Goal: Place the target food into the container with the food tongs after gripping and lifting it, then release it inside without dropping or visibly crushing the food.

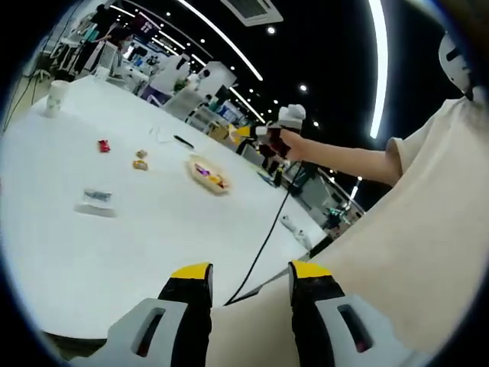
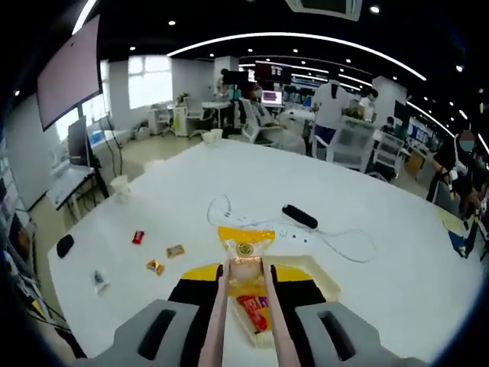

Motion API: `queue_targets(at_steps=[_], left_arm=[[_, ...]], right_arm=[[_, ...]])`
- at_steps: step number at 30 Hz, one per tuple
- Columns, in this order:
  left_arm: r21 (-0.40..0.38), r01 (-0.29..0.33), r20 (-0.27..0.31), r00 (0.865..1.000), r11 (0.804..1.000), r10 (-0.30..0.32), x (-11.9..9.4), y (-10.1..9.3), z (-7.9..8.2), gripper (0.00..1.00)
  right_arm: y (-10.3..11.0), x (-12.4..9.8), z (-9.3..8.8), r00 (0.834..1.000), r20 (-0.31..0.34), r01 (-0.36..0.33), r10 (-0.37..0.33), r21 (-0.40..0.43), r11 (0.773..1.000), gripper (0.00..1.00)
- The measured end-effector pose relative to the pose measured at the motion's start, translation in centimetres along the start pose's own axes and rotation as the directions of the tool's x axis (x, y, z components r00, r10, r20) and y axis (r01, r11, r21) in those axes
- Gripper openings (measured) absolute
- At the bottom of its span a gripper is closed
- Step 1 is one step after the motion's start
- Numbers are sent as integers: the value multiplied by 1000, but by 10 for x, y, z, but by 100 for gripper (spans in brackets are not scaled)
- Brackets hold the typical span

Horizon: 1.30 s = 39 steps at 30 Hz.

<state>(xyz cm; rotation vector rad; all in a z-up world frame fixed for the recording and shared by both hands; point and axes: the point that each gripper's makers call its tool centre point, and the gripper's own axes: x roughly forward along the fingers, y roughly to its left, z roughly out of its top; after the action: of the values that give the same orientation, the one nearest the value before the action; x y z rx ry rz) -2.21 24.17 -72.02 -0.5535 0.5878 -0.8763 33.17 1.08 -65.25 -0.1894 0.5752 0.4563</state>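
In the right gripper view my right gripper (image 2: 246, 274) is shut on a pair of pale food tongs (image 2: 220, 306). The tongs pinch a yellow wrapped food packet (image 2: 244, 246) held above the shallow cream container (image 2: 325, 281). A red and yellow packet (image 2: 256, 310) lies in the container under the jaws. In the left gripper view my left gripper (image 1: 250, 271) stands open with nothing between its yellow-tipped jaws, near the table's edge. Farther off on the white table sits the container (image 1: 200, 164), and a hand holds the right gripper (image 1: 284, 126) above and to the right of it.
Small wrapped snacks (image 2: 155, 266), a red one (image 2: 138, 237) and a flat packet (image 2: 99, 280) lie left of the container. A black remote (image 2: 299, 216) and a white cable (image 2: 229, 214) lie beyond it. A paper cup (image 2: 120, 186) stands at the table's left edge. My cream-shirted torso (image 1: 412, 252) is at right.
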Motion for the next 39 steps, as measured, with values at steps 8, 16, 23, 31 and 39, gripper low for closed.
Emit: queue_targets(at_steps=[8, 16, 23, 31, 39], left_arm=[[-7, -3, -2, 1000, 1000, 3, -4, 2, -5, 38], [-11, -4, 4, 1000, 1000, 4, -3, 2, -5, 38], [-4, -2, 7, 1000, 1000, 2, -4, 2, -6, 38], [-7, -5, 12, 1000, 1000, 5, -6, 2, -8, 38], [-6, -7, -1, 1000, 1000, 7, -8, 1, -10, 38]], right_arm=[[-13, -4, -2, 999, 27, 21, -23, 85, 996, 24], [2, -22, 0, 999, 32, 36, -40, 104, 994, 24], [5, -30, 4, 998, 37, 46, -50, 111, 993, 24], [-3, -33, 7, 997, 45, 59, -65, 123, 991, 24], [-17, -33, 8, 997, 25, 70, -72, 74, 995, 24]])
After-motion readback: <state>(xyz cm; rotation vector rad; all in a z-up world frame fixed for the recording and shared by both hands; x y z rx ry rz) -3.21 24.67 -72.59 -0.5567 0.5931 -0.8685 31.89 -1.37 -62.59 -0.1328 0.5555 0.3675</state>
